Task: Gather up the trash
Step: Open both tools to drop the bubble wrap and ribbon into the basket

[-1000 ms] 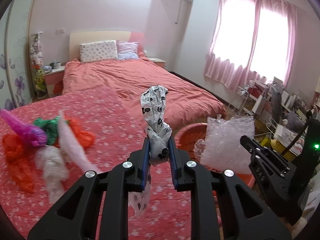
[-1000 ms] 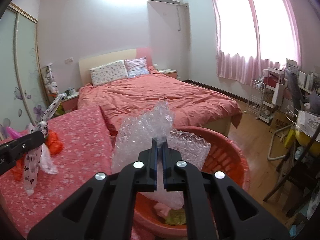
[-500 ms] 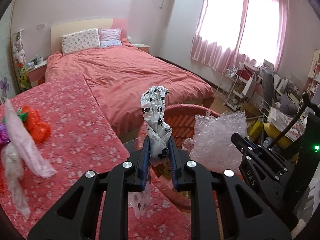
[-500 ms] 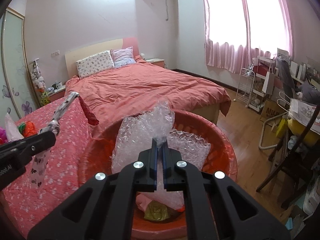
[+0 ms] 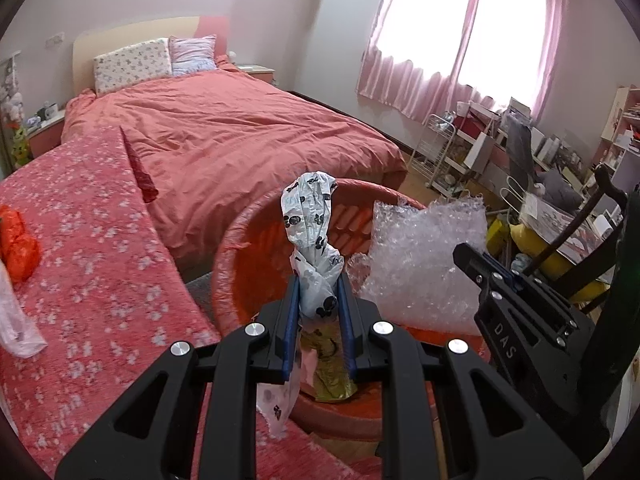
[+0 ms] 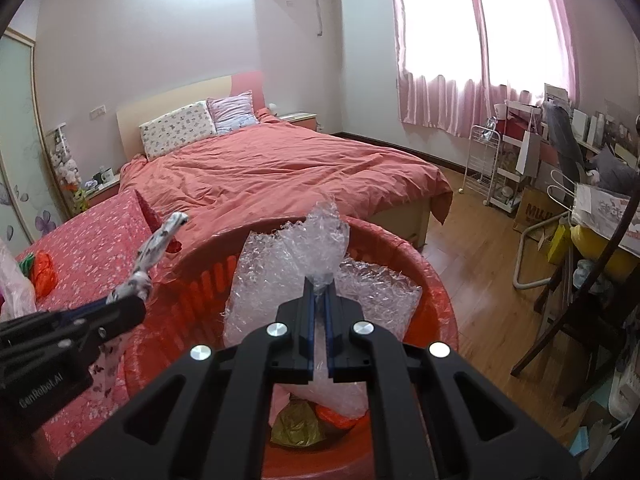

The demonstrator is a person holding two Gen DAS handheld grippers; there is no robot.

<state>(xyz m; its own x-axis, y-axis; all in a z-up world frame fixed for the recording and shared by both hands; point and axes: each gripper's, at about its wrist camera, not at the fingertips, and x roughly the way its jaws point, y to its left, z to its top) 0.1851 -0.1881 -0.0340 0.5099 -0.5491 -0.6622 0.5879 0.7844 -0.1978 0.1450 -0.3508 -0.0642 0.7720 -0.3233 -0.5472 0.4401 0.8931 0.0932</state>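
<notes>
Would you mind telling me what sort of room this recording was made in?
A home bedroom, by the look of it: a made bed with a salmon-pink duvet and two pillows, a bedside table beside it, and pink curtains over a bright window.

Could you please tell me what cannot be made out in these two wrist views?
- Red basin contents: right wrist view, mostly hidden behind the bubble wrap.
- Printed plastic bag lower end: left wrist view, behind the left gripper.
- Shelf clutter: too small.
</notes>
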